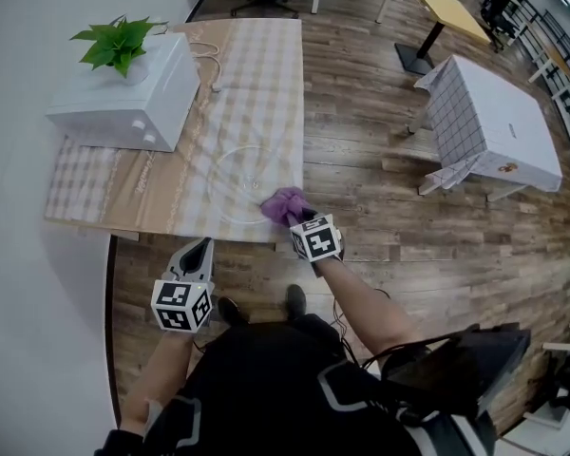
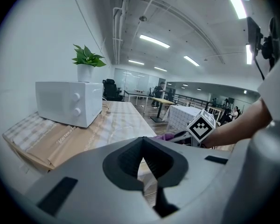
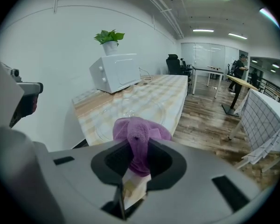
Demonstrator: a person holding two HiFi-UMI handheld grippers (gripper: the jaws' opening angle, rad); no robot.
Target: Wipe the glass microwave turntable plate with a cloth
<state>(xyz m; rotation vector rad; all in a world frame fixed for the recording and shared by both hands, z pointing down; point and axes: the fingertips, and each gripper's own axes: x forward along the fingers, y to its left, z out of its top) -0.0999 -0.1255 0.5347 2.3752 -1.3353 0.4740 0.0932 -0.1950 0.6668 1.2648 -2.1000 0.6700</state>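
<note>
- A clear, round glass turntable plate is seen lying flat on a checked tablecloth, near the front right corner of the table and well apart from the white microwave oven.
- A bunched purple cloth is held at the plate's near right rim; whether it presses on the glass cannot be told.
- The right gripper is clenched on the purple cloth, which is shown in the right gripper view pinched between the two jaws and bulging out above them, with the plate lying just beyond.
- The left gripper is held off the table's front edge, over the wooden floor, apart from the plate.
- In the left gripper view its jaws are seen closed tip to tip, with nothing between them.
- A green potted plant is stood on top of the microwave.
</note>
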